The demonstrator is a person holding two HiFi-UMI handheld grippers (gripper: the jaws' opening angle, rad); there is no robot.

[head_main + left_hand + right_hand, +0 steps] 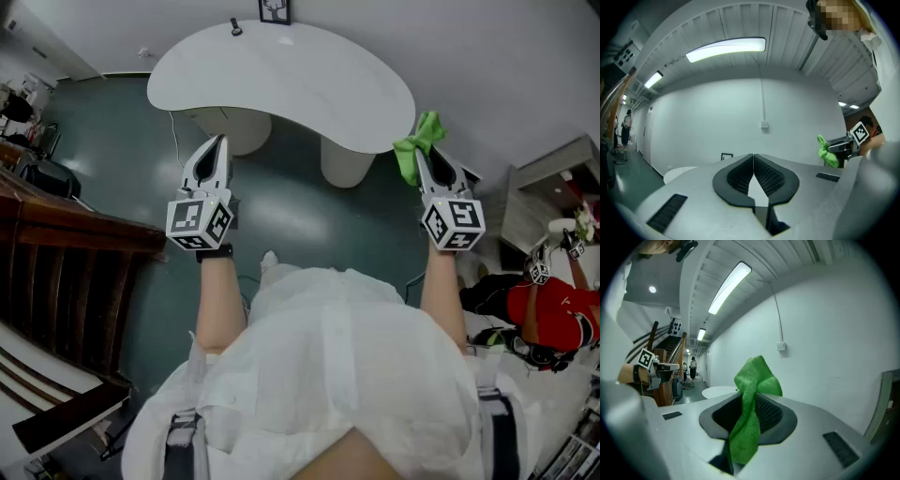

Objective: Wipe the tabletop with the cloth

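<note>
While your right gripper pinches the soft, lightweight green microfibre cloth by its bunched middle, in the air short of the white kidney-shaped tabletop, and your left gripper is closed empty, expect limp ends to drape and bunch.

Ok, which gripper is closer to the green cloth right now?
Right. The right gripper is shut on the green cloth. The left gripper is shut with nothing in it, off to the cloth's left and apart from it.
</note>
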